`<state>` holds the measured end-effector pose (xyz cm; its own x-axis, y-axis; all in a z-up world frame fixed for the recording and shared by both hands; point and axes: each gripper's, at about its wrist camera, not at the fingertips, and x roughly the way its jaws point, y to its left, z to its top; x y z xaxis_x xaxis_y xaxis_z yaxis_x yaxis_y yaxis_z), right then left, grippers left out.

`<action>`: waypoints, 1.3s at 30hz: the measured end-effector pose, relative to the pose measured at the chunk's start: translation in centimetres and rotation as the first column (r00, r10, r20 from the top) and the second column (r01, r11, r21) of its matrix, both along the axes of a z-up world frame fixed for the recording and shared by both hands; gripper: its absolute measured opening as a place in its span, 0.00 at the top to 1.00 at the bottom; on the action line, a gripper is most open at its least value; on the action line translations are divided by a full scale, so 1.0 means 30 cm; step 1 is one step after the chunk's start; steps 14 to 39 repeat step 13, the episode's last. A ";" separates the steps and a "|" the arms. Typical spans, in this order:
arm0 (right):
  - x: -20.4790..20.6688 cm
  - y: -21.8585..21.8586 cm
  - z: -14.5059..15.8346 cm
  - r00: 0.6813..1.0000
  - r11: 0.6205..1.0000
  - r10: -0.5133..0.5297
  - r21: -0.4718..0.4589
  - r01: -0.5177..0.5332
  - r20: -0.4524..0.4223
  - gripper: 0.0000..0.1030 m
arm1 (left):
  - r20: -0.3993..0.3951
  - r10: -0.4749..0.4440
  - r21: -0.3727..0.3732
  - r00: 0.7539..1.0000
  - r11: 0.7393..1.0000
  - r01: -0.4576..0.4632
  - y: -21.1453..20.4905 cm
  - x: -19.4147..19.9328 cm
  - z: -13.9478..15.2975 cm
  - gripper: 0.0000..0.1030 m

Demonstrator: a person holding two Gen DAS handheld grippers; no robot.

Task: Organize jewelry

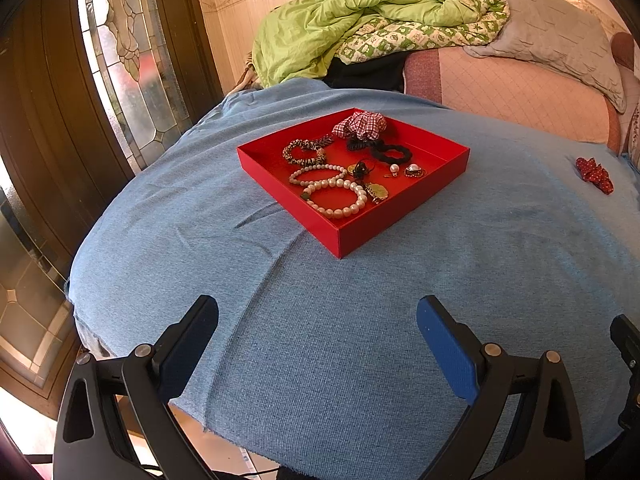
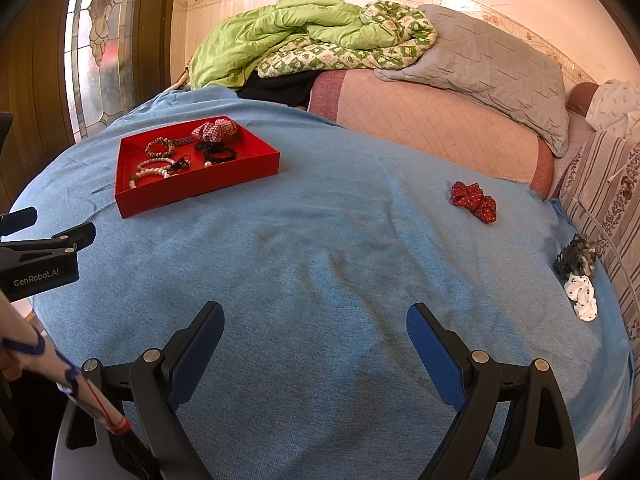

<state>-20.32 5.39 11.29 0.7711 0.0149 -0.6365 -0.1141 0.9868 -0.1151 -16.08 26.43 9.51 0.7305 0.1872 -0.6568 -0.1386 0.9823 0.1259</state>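
Blue cloth (image 2: 320, 240) gives you loads of room. Red tray (image 1: 400, 216) with pearl bracelets (image 1: 336, 196) sits far left; red scrunchie (image 2: 474, 201) far right near the edge. Left gripper (image 1: 318, 312) and right gripper (image 2: 316, 316) hang wide apart, holding nothing.

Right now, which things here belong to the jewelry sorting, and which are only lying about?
Belong to the job:
red tray holding pearl bracelets
red dotted scrunchie
dark hair claw
white dotted scrunchie

Just lying about:
green quilt
grey pillow
blue cloth
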 end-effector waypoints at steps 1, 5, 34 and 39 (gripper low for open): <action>-0.003 -0.005 0.001 1.000 1.000 -0.002 0.000 0.002 0.001 0.08 | 0.001 -0.001 0.000 1.000 1.000 0.001 0.001 -0.001 0.000 0.04; -0.013 -0.027 0.008 1.000 1.000 -0.011 0.002 0.011 0.006 0.08 | -0.015 -0.014 -0.004 1.000 1.000 0.014 -0.006 0.007 0.001 0.04; -0.039 -0.109 0.042 0.998 0.999 -0.052 0.009 0.052 0.026 0.08 | -0.035 -0.058 -0.012 0.998 0.998 0.057 -0.069 -0.028 0.037 0.04; -0.039 -0.109 0.042 0.998 0.999 -0.052 0.009 0.052 0.026 0.08 | -0.035 -0.058 -0.012 0.998 0.998 0.057 -0.069 -0.028 0.037 0.04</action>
